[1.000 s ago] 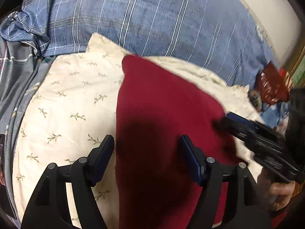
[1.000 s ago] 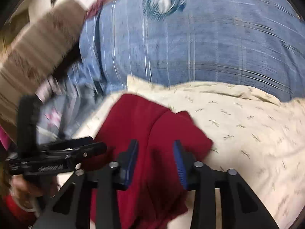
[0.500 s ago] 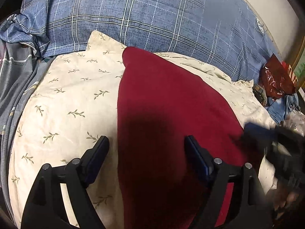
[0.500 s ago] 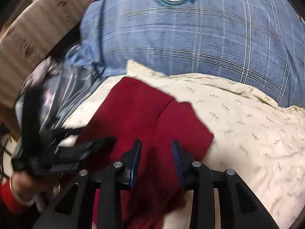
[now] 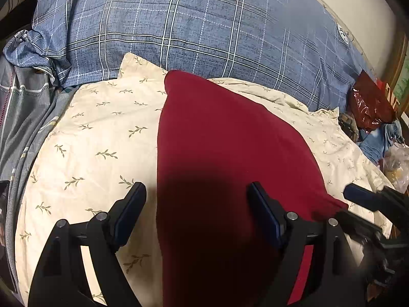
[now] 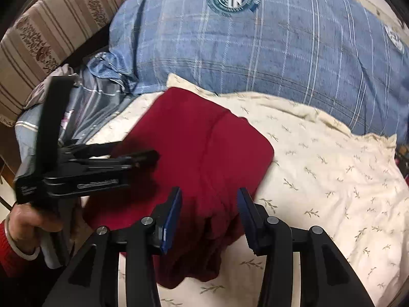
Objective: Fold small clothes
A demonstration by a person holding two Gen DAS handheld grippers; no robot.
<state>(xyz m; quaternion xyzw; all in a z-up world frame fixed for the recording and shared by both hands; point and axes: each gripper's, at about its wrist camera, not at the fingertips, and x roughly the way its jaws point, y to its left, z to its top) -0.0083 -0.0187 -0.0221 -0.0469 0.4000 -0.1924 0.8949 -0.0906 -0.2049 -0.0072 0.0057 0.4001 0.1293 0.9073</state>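
The red garment [image 5: 225, 158] lies folded on a cream pillow with a leaf print [image 5: 84, 143], filling the centre of the left wrist view and running out of frame at the bottom. In the right wrist view its far part is smooth and flat, but the near end, at the lower centre of the frame, is bunched and rumpled.

The left gripper [image 5: 196, 209] hovers over the garment's left edge with its jaws spread wide and nothing between them. The right gripper [image 6: 208, 217] has just been opening its jaws; they stand apart above the rumpled end, with the cloth under the gap but not pinched.

The risk lies in that loose end. If the next fold is made over it as it sits, the bunching would likely be trapped inside and the bundle would come out lumpy. The pillow is soft and rounded, so a pinch pressed down hard could catch the pillowcase together with the garment and drag both. The two grippers also work close together, near enough to knock each other at the garment's near side.

A blue plaid quilt [image 5: 194, 25] lies behind, at the top of both frames.
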